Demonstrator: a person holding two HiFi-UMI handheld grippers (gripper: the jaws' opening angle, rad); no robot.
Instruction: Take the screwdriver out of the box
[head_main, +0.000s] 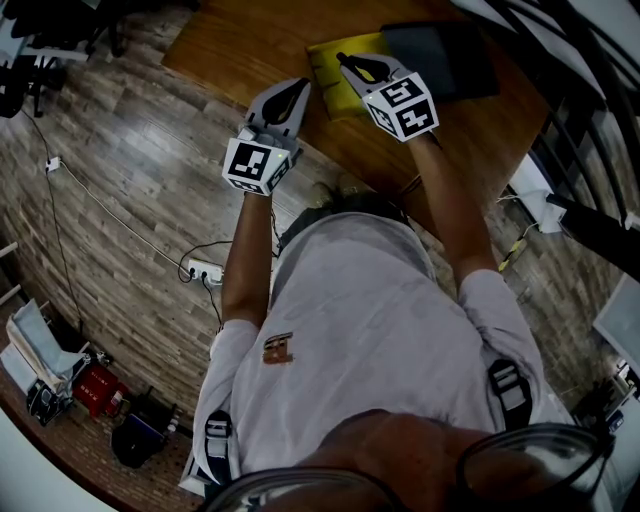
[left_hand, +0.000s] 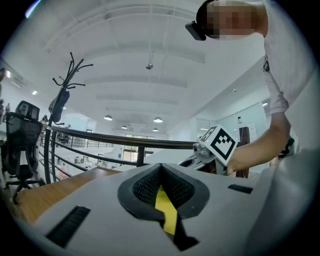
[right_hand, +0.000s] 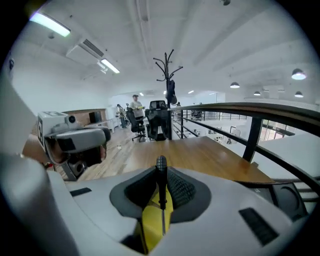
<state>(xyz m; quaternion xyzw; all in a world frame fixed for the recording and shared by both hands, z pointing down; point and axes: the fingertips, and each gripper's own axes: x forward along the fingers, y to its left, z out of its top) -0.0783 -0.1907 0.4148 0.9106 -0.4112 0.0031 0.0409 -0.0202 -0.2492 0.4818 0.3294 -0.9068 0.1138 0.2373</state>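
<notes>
The shirt logo (head_main: 278, 348) is too blurred to read. The left gripper (left_hand: 160, 172) has its pads pressed together, empty. At its 3 o'clock, the right gripper (right_hand: 161, 170) pinches the black-handled screwdriver (right_hand: 161, 187) upright, shaft down, above the yellow box (head_main: 328, 80) on the wooden table (head_main: 230, 45). A dark flat case (head_main: 440, 55) lies at the box's 3 o'clock.

Railing (head_main: 585, 75) flanks the table's (head_main: 230, 45) right; left open.

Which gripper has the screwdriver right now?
The right gripper: its jaws are clamped on the black handle of the screwdriver. The left gripper has its jaws together with nothing between them.
</notes>
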